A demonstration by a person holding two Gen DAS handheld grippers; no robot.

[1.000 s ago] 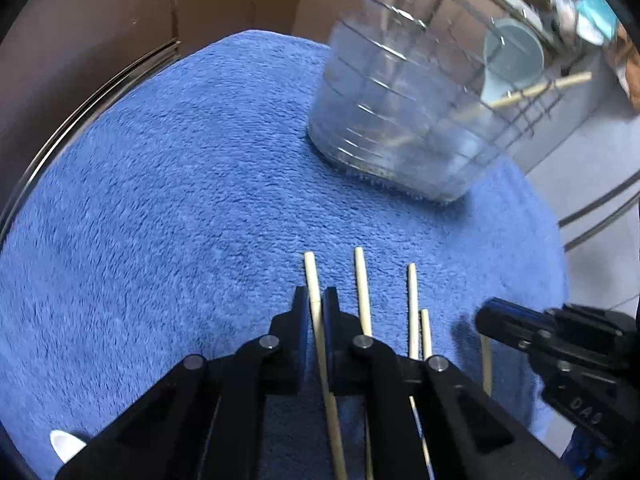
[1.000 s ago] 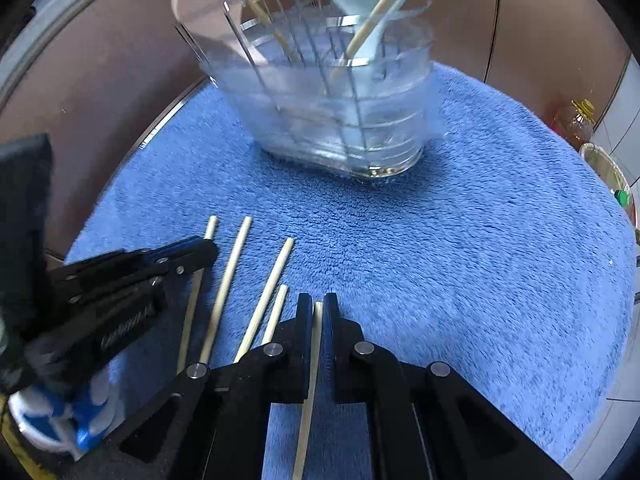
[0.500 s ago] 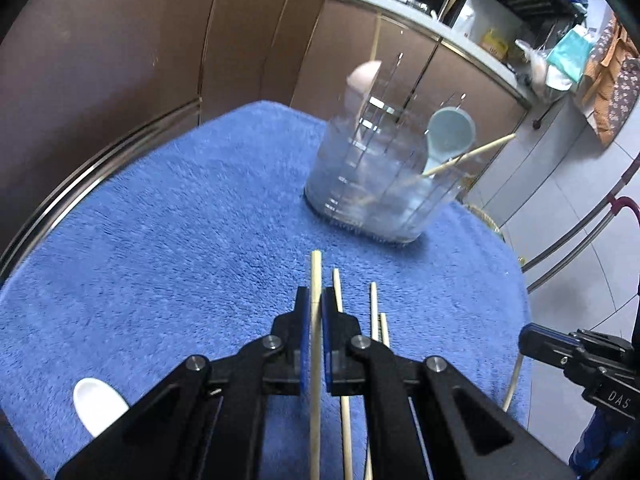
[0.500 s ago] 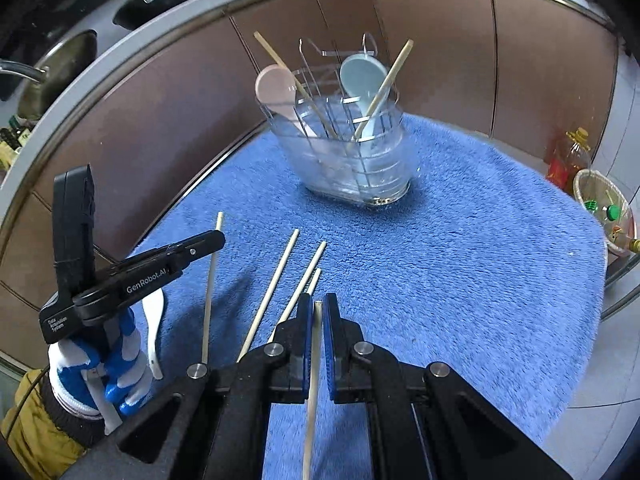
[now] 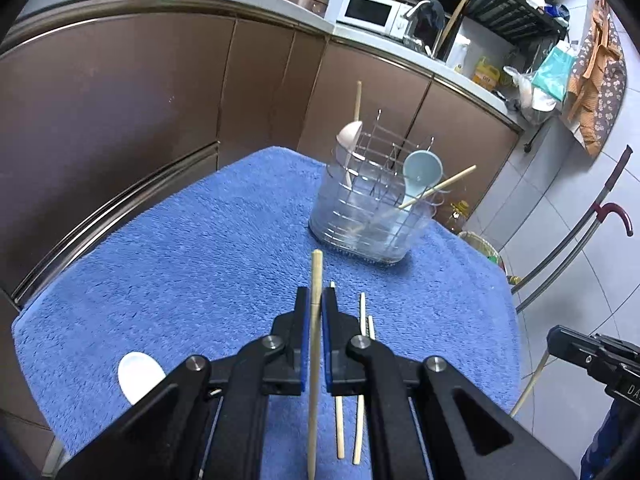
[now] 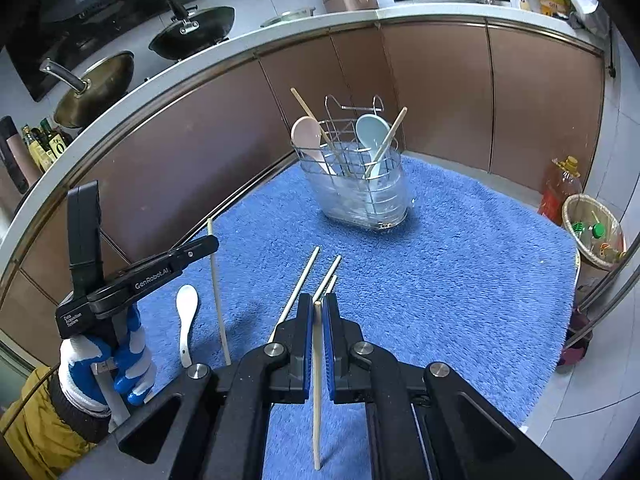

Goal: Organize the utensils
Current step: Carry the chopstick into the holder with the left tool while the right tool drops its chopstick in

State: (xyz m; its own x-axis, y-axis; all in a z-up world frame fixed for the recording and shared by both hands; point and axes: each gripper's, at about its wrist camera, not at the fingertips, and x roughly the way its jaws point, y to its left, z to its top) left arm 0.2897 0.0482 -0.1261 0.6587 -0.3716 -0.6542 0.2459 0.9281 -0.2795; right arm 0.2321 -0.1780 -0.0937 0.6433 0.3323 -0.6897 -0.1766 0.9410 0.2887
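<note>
Two pale wooden chopsticks (image 5: 314, 360) (image 6: 317, 380), each clamped between one gripper's fingers (image 5: 298, 332) (image 6: 302, 332).

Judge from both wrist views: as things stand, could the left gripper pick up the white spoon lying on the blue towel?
Probably not yet. The left gripper is shut on a chopstick, so its jaws are occupied. The white spoon itself lies uncovered on the blue towel, beside that gripper, with nothing blocking it.
</note>
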